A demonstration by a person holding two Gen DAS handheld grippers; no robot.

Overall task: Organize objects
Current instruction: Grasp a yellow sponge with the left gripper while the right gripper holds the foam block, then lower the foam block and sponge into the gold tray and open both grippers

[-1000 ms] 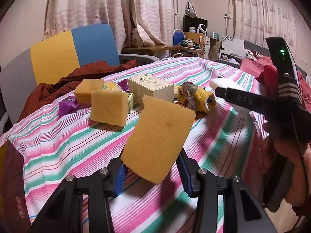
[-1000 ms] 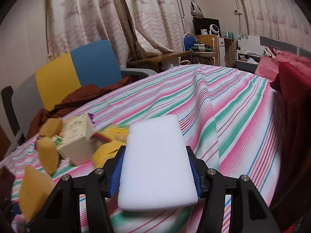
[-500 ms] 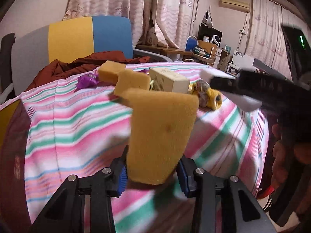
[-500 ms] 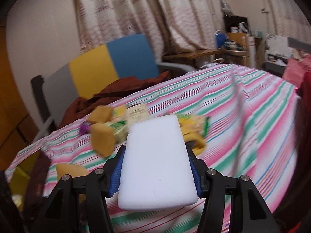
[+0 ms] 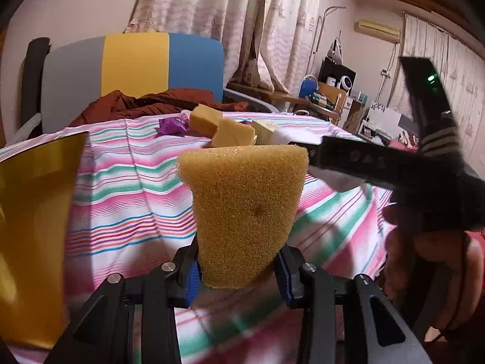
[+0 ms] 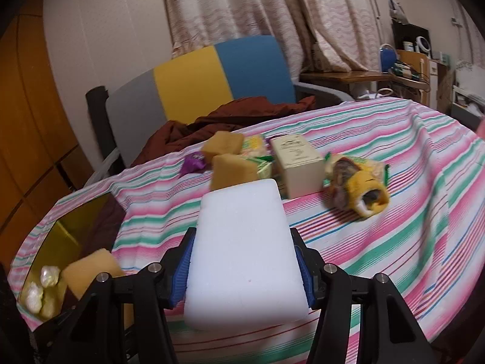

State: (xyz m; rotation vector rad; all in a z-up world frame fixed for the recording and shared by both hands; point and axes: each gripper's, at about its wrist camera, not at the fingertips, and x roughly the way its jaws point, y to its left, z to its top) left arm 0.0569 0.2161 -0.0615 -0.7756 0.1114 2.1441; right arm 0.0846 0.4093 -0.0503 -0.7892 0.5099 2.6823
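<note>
Sponges fill both grippers. The left gripper (image 5: pixel 239 270) is clamped on a yellow sponge (image 5: pixel 245 215), held upright above the striped cloth (image 5: pixel 127 188), its lower end pinched between the blue pads (image 5: pixel 194 276). The right gripper (image 6: pixel 244 270) squeezes a white sponge (image 6: pixel 242 248) by its long sides, the block lying flat and reaching forward past the fingertips.

In the left view, the right gripper's black body crosses just to the right of the yellow sponge, with the hand (image 5: pixel 430 276) gripping it below. A gold box (image 5: pixel 33 212) stands at the left edge of the bed.

In the right view that box sits at lower left, with the yellow sponge at its rim and some pale lumps (image 6: pixel 42 288) inside.

Farther back on the cloth lie two more yellow sponges (image 6: pixel 232 171), a purple wrapper (image 6: pixel 194 162), a cream carton (image 6: pixel 297 163) and a yellow plush toy (image 6: pixel 359 186), close together. Behind them, a brown garment (image 6: pixel 230 121) is heaped against a grey, yellow and blue chair (image 6: pixel 197 82).
</note>
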